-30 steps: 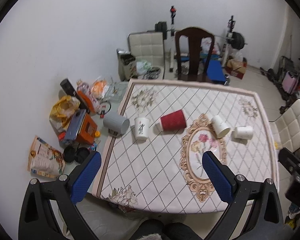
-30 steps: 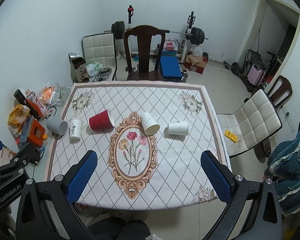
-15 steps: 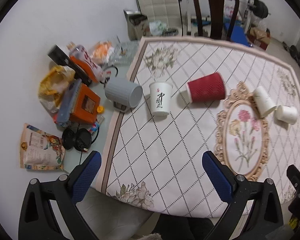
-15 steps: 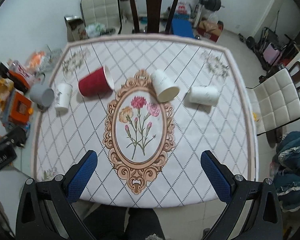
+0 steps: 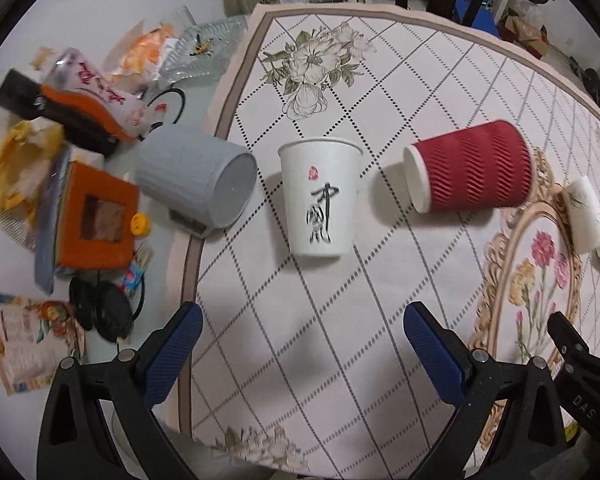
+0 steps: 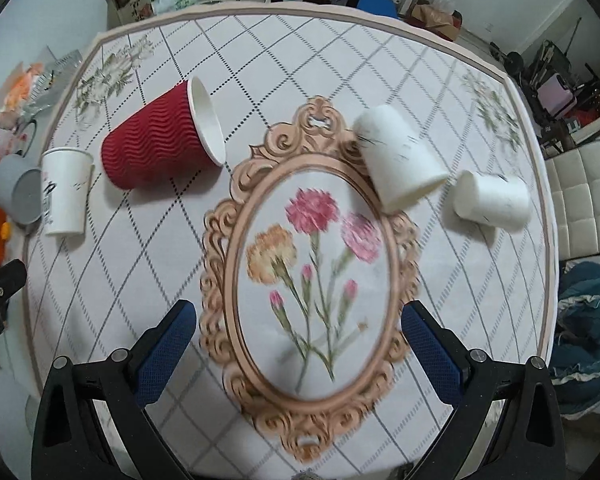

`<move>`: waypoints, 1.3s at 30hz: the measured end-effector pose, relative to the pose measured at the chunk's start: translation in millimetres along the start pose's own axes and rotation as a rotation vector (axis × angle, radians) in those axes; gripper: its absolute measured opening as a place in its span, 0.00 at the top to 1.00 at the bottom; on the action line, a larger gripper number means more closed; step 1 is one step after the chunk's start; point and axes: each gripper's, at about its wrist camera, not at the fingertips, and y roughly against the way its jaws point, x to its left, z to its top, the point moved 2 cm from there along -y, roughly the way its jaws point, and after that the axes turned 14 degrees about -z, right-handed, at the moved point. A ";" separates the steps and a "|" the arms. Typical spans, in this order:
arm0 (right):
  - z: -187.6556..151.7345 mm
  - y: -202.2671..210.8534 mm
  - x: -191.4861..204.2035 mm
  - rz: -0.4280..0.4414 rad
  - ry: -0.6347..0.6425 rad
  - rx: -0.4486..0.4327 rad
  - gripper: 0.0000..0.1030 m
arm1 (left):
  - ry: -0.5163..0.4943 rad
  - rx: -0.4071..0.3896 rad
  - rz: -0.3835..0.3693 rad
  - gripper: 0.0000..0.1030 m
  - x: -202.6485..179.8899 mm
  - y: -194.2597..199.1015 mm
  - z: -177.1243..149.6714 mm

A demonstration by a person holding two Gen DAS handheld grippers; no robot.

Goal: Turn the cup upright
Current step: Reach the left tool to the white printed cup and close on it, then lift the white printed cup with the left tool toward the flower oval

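Both tools, left (image 5: 298, 344) and right (image 6: 298, 340), were spread wide, nothing held. Red ripple cup (image 5: 468, 170) was lying sideways on the tabletop (image 5: 340, 360); it could easily be rolled off or crushed.

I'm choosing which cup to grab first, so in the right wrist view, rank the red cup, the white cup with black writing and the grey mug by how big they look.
1. red cup, clearly largest.
2. white cup with black writing.
3. grey mug, though the white cup partly hides it at the view's distorted edge, so its true size is unsure.

desk (image 5: 380, 340) viewed steeply from above by both wrist views, left end and centre; red cup (image 5: 468, 172) shared.
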 end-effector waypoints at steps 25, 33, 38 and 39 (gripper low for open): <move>49.8 -48.1 40.1 -0.066 -0.019 0.088 0.00 | -0.056 0.073 -0.116 0.47 16.2 -69.1 70.5; 49.1 -43.9 34.2 -0.074 -0.034 0.085 0.00 | -0.090 0.044 -0.109 0.48 21.4 -56.3 66.3; 45.4 -38.6 24.4 -0.068 -0.050 0.075 0.00 | -0.056 0.000 -0.077 0.48 19.2 -36.9 57.3; 42.8 -35.5 21.1 -0.064 -0.054 0.070 0.00 | -0.058 -0.006 -0.077 0.48 17.2 -32.6 54.8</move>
